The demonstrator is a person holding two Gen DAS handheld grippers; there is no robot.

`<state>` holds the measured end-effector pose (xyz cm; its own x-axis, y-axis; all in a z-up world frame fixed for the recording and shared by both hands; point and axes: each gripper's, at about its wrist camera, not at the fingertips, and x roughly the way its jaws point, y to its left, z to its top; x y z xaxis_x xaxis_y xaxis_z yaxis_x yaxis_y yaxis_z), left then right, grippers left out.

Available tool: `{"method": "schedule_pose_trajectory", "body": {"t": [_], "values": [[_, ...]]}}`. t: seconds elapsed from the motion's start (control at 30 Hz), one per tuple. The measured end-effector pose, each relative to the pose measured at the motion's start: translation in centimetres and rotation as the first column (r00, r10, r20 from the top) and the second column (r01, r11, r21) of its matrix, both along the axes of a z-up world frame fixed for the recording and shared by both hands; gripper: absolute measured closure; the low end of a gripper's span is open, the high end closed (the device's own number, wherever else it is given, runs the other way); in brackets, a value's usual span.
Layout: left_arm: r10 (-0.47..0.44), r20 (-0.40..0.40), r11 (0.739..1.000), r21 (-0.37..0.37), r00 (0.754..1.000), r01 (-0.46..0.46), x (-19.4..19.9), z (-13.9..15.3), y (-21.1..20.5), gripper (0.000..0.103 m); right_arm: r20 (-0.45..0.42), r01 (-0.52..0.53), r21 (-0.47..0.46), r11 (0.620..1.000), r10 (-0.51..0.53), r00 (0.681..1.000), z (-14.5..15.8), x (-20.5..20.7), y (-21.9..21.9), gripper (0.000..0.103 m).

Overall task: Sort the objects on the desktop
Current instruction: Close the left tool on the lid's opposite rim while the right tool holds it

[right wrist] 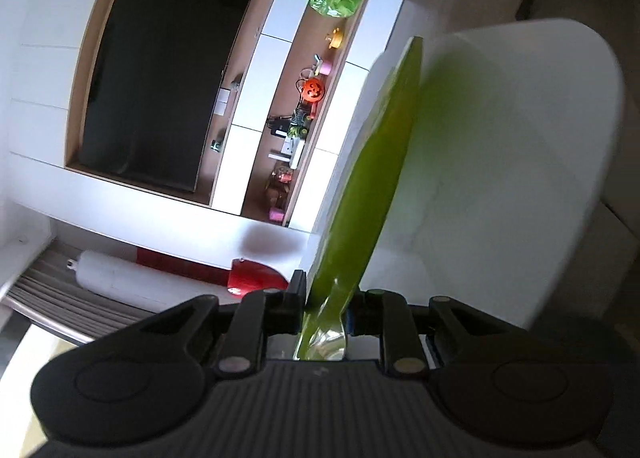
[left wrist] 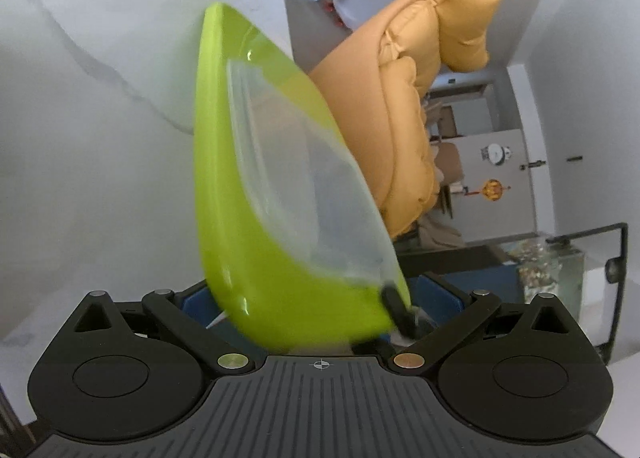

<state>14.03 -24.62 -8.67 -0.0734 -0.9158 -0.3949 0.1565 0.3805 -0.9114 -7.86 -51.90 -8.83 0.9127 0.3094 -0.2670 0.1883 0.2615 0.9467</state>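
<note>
A lime-green tray [left wrist: 240,217] with a clear plastic insert [left wrist: 296,169] stands tilted against the white tabletop [left wrist: 80,137]. My left gripper [left wrist: 316,298] has its jaws wide, and the tray's near end fills the space between its blue pads [left wrist: 194,300]. A black fingertip of the right gripper [left wrist: 398,310] clamps the tray's near rim. In the right wrist view the tray [right wrist: 372,177] shows edge-on as a thin green blade. My right gripper [right wrist: 326,306] is shut on that rim together with a bit of clear plastic.
A tan padded chair [left wrist: 420,97] stands just past the table's edge, with a glass tank [left wrist: 552,270] behind it. The right wrist view holds the white tabletop [right wrist: 500,157], a dark screen in a wall unit [right wrist: 160,69], shelves with an orange pumpkin [right wrist: 313,91], and a red-and-white cylinder [right wrist: 160,274].
</note>
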Motion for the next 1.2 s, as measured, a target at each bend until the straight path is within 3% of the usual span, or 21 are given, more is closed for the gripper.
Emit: {"method": "schedule_pose_trajectory", "body": {"t": [0.13, 0.2, 0.37, 0.43, 0.47, 0.6, 0.73, 0.87, 1.0, 1.13, 1.2], "values": [[0.015, 0.015, 0.997, 0.080, 1.000, -0.017, 0.2, -0.2, -1.7, 0.000, 0.058, -0.010, 0.169, 0.986, 0.000, 0.998, -3.0, -3.3, -0.9, 0.084], [-0.001, 0.058, 0.991, 0.132, 0.998, -0.006, 0.5, 0.1, -2.9, 0.000, 0.057, -0.012, 0.201, 0.980, 0.001, 0.998, -3.4, -3.5, -1.0, 0.084], [0.035, 0.195, 0.992, 0.116, 0.980, -0.058, 0.3, 3.2, -2.4, 0.005, 0.076, -0.071, 0.168, 0.983, 0.059, 0.995, -1.1, -2.3, 0.2, 0.084], [0.047, 0.236, 0.992, 0.107, 0.971, -0.074, 0.2, 4.2, -1.8, 0.016, 0.070, -0.081, 0.116, 0.990, 0.073, 0.995, -0.2, -2.2, 1.0, 0.084], [0.050, 0.246, 0.992, 0.104, 0.968, -0.078, 0.1, 4.6, -1.5, 0.026, 0.063, -0.082, 0.085, 0.993, 0.077, 0.995, 0.2, -2.2, 1.4, 0.078], [0.003, 0.192, 0.995, 0.101, 0.981, -0.022, -0.7, 3.7, -1.7, 0.041, -0.008, -0.026, 0.010, 1.000, 0.026, 1.000, -0.4, -3.7, 1.8, 0.057], [-0.053, 0.156, 0.988, 0.154, 0.986, 0.029, -2.0, 1.4, -3.4, 0.045, -0.080, 0.109, -0.054, 0.993, -0.113, 0.990, -1.6, -5.1, 2.1, 0.044], [-0.055, 0.165, 0.980, 0.199, 0.985, 0.021, -2.6, 0.8, -3.8, 0.050, -0.085, 0.203, 0.023, 0.979, -0.200, 0.976, -4.1, -5.5, 2.8, 0.027], [-0.031, 0.124, 0.989, 0.145, 0.992, 0.013, -2.5, 0.9, -3.3, 0.050, -0.073, 0.236, 0.102, 0.966, -0.229, 0.971, -6.5, -4.6, 4.5, 0.023], [-0.039, 0.124, 0.992, 0.128, 0.992, 0.023, -3.2, 1.1, -3.7, 0.044, -0.056, 0.311, 0.046, 0.949, -0.309, 0.950, -6.8, -5.8, 6.3, 0.022], [-0.054, 0.129, 0.991, 0.130, 0.990, 0.037, -3.6, 1.0, -4.2, 0.043, -0.053, 0.364, 0.072, 0.929, -0.361, 0.931, -6.7, -6.0, 6.8, 0.021]]}}
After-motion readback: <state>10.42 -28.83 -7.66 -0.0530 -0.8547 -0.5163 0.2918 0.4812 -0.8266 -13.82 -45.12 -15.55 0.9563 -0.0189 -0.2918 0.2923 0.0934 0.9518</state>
